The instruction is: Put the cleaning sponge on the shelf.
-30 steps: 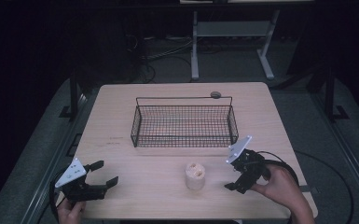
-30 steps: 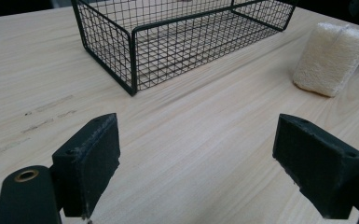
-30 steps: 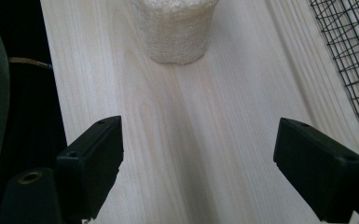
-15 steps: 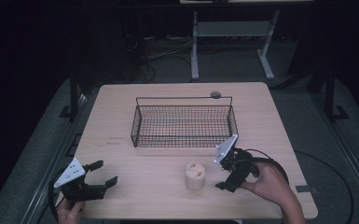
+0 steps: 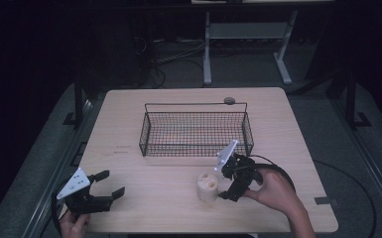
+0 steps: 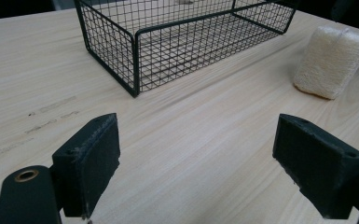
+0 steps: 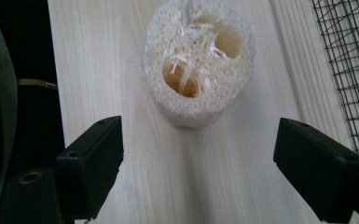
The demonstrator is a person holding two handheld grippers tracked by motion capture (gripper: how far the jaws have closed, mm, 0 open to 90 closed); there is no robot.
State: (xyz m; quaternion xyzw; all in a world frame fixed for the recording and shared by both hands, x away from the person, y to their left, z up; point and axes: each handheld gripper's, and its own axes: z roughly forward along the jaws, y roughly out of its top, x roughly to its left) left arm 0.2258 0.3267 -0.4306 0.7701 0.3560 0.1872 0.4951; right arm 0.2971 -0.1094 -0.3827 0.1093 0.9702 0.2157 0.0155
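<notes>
My light wooden bench (image 5: 129, 144) stood on grey floor (image 5: 327, 124) in a dark room; beyond the bench stood a white metal frame (image 5: 248, 34) and loose cables (image 5: 173, 54).

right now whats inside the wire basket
Nothing: through the wire basket mesh only the bare table shows. The loofah piece stands outside it, by the right gripper.

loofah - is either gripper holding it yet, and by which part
No, nothing is held. The right gripper is open just short of the loofah, not touching it. The left gripper is open over bare table.

Upright pale loofah (image 5: 208, 186) on table
</notes>
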